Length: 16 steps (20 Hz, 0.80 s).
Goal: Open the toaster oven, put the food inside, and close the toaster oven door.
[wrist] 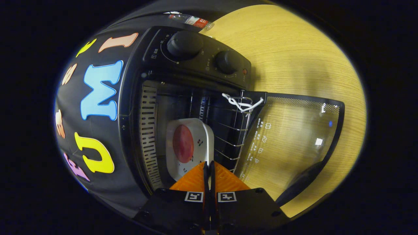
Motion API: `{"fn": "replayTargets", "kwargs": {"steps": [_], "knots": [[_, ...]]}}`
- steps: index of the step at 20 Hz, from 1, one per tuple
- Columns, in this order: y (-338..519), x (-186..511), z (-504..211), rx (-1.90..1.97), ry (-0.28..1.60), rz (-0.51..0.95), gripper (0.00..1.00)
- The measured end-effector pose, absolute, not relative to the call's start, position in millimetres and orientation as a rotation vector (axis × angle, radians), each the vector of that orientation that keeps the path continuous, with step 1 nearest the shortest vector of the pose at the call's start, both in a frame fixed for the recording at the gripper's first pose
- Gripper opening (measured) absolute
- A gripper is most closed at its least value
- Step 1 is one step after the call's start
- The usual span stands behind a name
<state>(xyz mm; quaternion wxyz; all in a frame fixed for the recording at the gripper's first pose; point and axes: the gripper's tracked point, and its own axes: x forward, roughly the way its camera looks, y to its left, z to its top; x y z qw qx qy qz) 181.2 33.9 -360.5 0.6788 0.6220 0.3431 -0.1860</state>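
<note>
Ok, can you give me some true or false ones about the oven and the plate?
1. The toaster oven door is shut. False: the glass door hangs open.
2. A white plate with a round red piece of food sits inside the oven. True.
3. The gripper squeezes the plate. False: its orange fingers are pressed together on nothing, just in front of the plate.
4. The oven has two black knobs. True.
5. The oven stands on a blue table. False: the table is light wood.

Orange ribbed claw (209, 169) (black, tag-marked base)
</note>
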Motion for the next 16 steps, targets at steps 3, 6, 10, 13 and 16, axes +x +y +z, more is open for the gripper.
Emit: {"fn": "replayTargets", "kwargs": {"steps": [3, 6, 10, 13, 16], "knots": [[35.3, 187.7, -362.4, 1.404, 0.753, -0.421, 0.05], [33.6, 188.3, -356.2, 1.397, 0.732, -0.403, 0.11], [33.8, 186.1, -337.7, 1.401, 0.706, -0.344, 0.49], [39.3, 173.3, -327.9, 1.358, 0.749, -0.27, 0.97], [50.7, 150.6, -317.5, 1.292, 0.827, -0.174, 0.97]]}}
